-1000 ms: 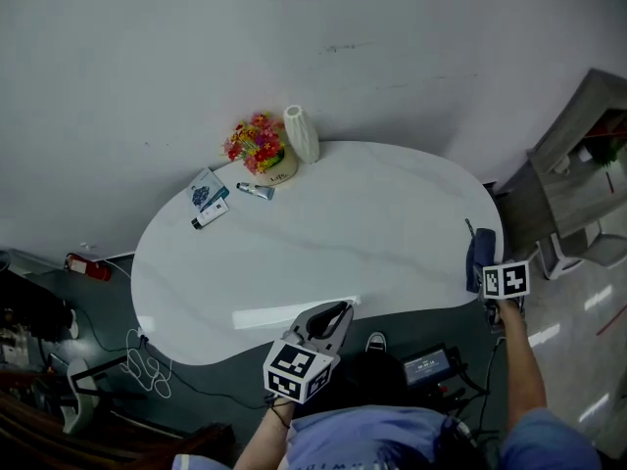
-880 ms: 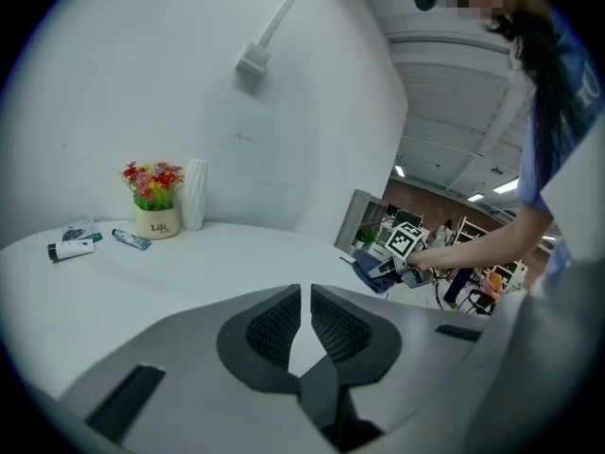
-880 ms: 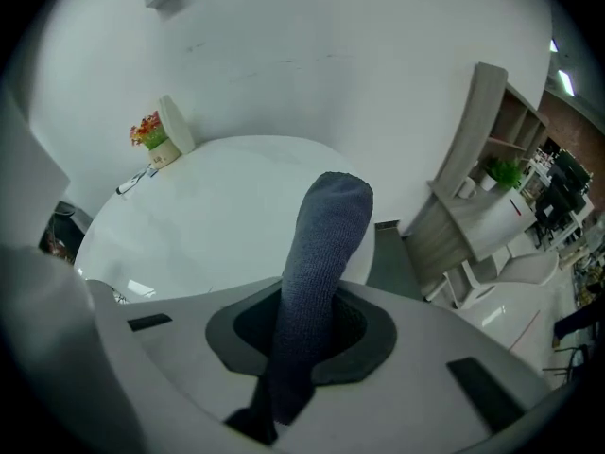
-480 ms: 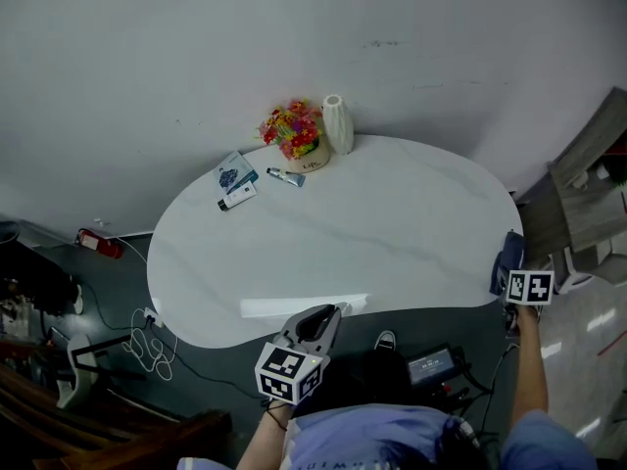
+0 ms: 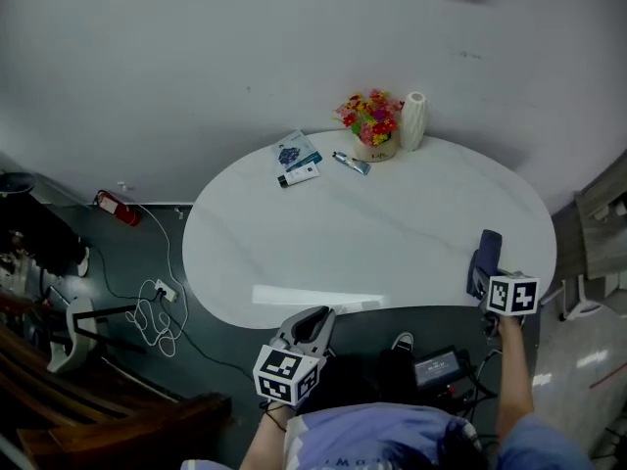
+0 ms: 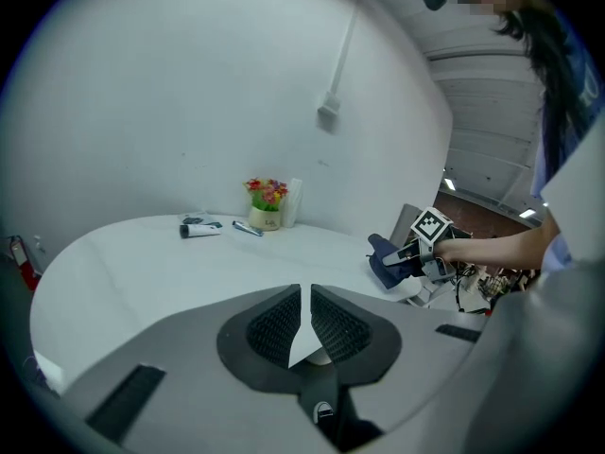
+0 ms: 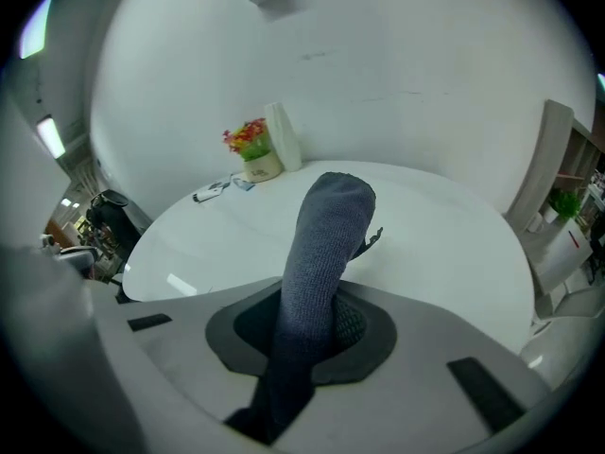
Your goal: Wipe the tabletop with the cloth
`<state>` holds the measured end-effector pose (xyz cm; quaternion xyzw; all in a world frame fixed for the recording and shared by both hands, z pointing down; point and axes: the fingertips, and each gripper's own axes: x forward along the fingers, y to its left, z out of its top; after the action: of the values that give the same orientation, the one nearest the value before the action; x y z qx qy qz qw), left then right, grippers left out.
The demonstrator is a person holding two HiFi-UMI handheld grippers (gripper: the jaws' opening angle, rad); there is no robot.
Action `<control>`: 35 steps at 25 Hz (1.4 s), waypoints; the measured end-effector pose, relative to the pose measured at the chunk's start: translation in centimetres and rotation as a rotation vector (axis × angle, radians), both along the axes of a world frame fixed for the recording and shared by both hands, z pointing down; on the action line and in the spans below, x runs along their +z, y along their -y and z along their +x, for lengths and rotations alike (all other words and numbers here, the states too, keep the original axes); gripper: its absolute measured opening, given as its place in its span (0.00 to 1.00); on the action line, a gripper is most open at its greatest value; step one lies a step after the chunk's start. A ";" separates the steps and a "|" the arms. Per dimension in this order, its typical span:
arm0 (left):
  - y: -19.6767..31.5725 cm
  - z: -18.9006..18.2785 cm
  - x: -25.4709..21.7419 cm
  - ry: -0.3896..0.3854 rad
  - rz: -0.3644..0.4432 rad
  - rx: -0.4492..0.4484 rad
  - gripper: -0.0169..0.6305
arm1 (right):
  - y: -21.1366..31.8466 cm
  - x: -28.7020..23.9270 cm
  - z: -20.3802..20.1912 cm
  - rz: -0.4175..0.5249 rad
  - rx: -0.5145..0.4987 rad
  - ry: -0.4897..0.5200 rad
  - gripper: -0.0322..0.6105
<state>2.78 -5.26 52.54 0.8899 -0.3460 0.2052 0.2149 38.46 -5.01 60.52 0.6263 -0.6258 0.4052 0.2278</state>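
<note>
Cloth [image 7: 321, 244]: dark blue-grey knit, bunched into a thick strip. We recorded it clamped in the right gripper [image 7: 317, 322], standing up ahead of its jaws over the white tabletop [image 7: 435, 244]. Left gripper [image 6: 304, 312]: jaws together, nothing between them.

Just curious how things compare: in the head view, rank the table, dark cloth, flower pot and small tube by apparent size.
1. The table, by far the largest.
2. The flower pot and the cloth look about alike. The cloth's end is clamped in the right gripper, so I won't rank them.
3. The tube, the smallest.
</note>
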 end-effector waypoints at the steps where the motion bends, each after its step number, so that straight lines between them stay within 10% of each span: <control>1: 0.0 -1.6 0.0 -0.003 -0.002 -0.025 0.08 | 0.7 -0.3 -2.3 0.005 -0.032 0.007 0.15; 15: -0.1 -23.1 2.0 0.010 -0.023 -0.291 0.08 | 6.2 -0.5 -35.4 0.036 -0.439 0.183 0.14; 25: -4.3 -31.5 3.1 0.019 -0.057 -0.408 0.08 | 3.0 1.4 -57.6 -0.008 -0.791 0.260 0.14; 35: -7.2 -35.1 4.5 0.032 -0.098 -0.457 0.08 | 0.0 4.7 -64.9 -0.078 -0.979 0.203 0.14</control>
<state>-32.32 1.95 57.00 0.7735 -0.5316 0.1819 0.2933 -26.39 -5.02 65.19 0.2077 -0.8497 0.3327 0.3525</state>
